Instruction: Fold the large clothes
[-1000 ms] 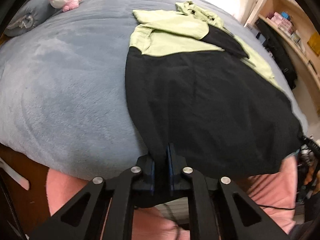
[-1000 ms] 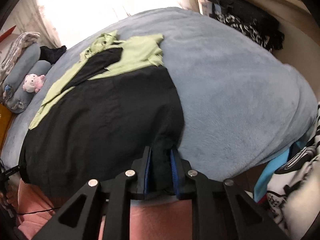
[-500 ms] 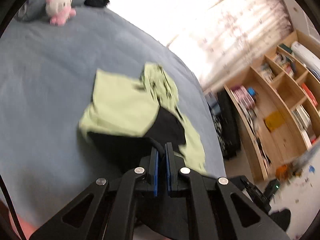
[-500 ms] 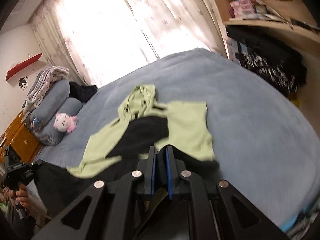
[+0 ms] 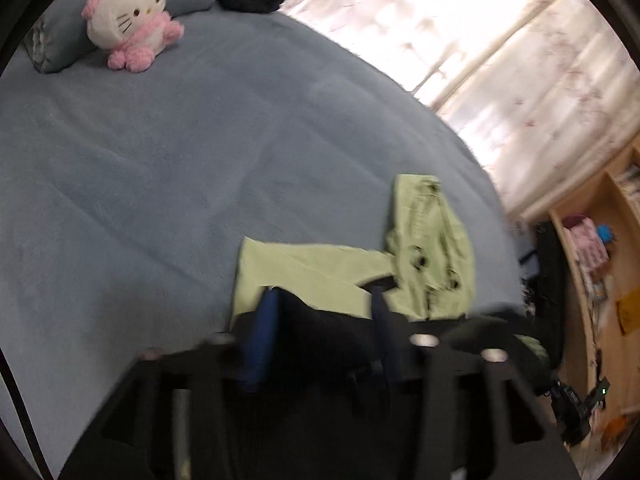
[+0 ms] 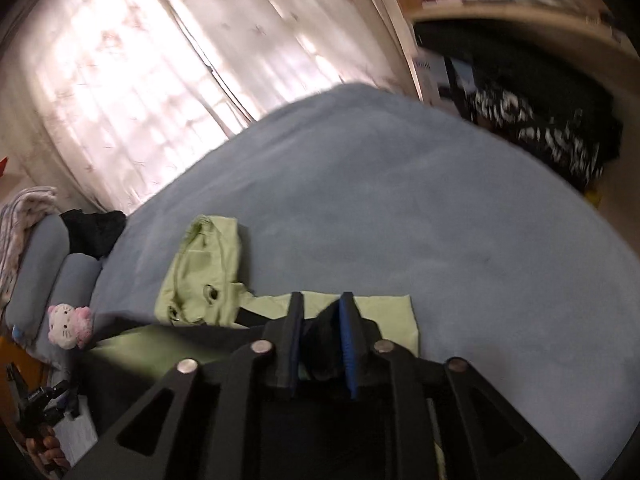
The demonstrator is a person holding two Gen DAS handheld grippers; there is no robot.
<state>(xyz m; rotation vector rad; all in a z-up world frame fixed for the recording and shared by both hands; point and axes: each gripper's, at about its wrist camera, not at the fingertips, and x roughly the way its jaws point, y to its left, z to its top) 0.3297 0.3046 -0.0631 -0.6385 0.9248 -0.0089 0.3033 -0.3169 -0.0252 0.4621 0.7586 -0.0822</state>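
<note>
A black and light-green hooded garment lies on the grey-blue bed (image 5: 140, 160). Its green hood (image 5: 432, 240) and green shoulder panel (image 5: 304, 276) show beyond the black hem, which has been carried up over them. My left gripper (image 5: 324, 308) has its jaws spread wide, with black cloth (image 5: 320, 332) lying loose between them. My right gripper (image 6: 322, 312) has its jaws partly apart with a bunch of black hem (image 6: 324, 344) between the blue pads. The green hood (image 6: 204, 268) also shows in the right wrist view.
A pink and white plush cat (image 5: 128, 32) leans on grey pillows (image 5: 120, 20) at the head of the bed. A dark garment (image 6: 94, 232) lies beside the pillows. Curtained window (image 6: 140, 80) behind. Wooden shelves (image 5: 600, 280) stand to the right.
Both grippers carried the black hem forward over the bed toward the green hood, folding the garment over. The left jaws, shut before, have spread wide; the right jaws have parted a little.
</note>
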